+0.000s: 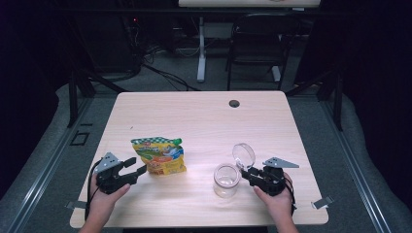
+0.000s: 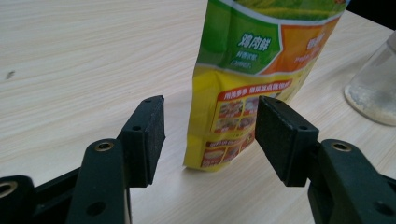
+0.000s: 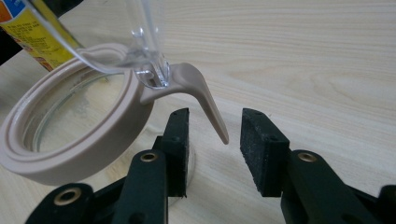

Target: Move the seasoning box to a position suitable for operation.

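Glossy plastic pouch (image 1: pixel 159 155); clear glass jar (image 1: pixel 226 179); matt pale wood-grain table (image 1: pixel 204 116)

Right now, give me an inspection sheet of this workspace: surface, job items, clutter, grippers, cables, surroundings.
Surface: light wooden table, round grommet hole near far edge.
Job's things: yellow-green snack pouch standing; glass jar with its hinged clear lid flipped open, beige rim and latch tab.
Clutter: nothing seen.
Grippers: left gripper open, pouch's bottom edge between the jaws, untouched; right gripper open, jaws either side of the latch tab.
Cables: black cable trails from left gripper.
Surroundings: black chair behind, floor cables.
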A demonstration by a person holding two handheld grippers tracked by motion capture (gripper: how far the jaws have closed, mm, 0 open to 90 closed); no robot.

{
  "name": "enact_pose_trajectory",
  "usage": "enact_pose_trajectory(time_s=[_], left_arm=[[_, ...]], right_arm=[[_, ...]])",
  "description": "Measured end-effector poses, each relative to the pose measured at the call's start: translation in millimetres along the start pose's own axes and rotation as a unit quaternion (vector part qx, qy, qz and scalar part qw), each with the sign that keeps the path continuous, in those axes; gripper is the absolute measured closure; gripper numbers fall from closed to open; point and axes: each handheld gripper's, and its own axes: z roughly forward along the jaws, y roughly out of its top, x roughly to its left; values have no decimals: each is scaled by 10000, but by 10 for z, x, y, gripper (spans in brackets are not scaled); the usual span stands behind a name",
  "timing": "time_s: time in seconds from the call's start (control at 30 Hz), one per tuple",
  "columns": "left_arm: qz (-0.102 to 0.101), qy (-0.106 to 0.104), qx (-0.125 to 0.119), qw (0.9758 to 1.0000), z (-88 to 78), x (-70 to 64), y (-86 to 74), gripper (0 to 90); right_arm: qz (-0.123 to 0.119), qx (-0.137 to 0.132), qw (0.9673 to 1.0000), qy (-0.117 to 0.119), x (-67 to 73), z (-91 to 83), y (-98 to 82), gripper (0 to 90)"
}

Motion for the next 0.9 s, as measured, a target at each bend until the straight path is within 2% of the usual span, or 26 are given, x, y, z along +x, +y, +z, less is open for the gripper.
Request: enact_pose_trajectory(time_s=[0.17, 0.2, 0.33, 0.4, 0.5, 0.67, 0.9], left_arm=[[-39, -463, 98, 9989, 137, 35, 20, 384], [15, -492, 99, 9987, 155, 42, 29, 389], [-3, -609, -15, 9981, 212, 41, 52, 417], [82, -598, -52, 9982, 224, 34, 49, 420], [35, -619, -16, 9981, 205, 22, 43, 455], [89, -591, -39, 9982, 167, -28, 13, 507], [176, -621, 71, 9979, 113, -81, 9, 594]], right_arm=[[106, -58, 9999, -18, -41, -46, -28, 620], [139, -76, 9999, -11, -49, -53, -38, 620], [213, -75, 9997, -68, -81, -89, -66, 620], [254, -93, 9996, -97, -97, -109, -78, 619], [332, -110, 9993, -118, -122, -134, -96, 619], [447, -142, 9988, -151, -154, -152, -116, 619], [443, -132, 9988, -168, -152, -140, -113, 619]])
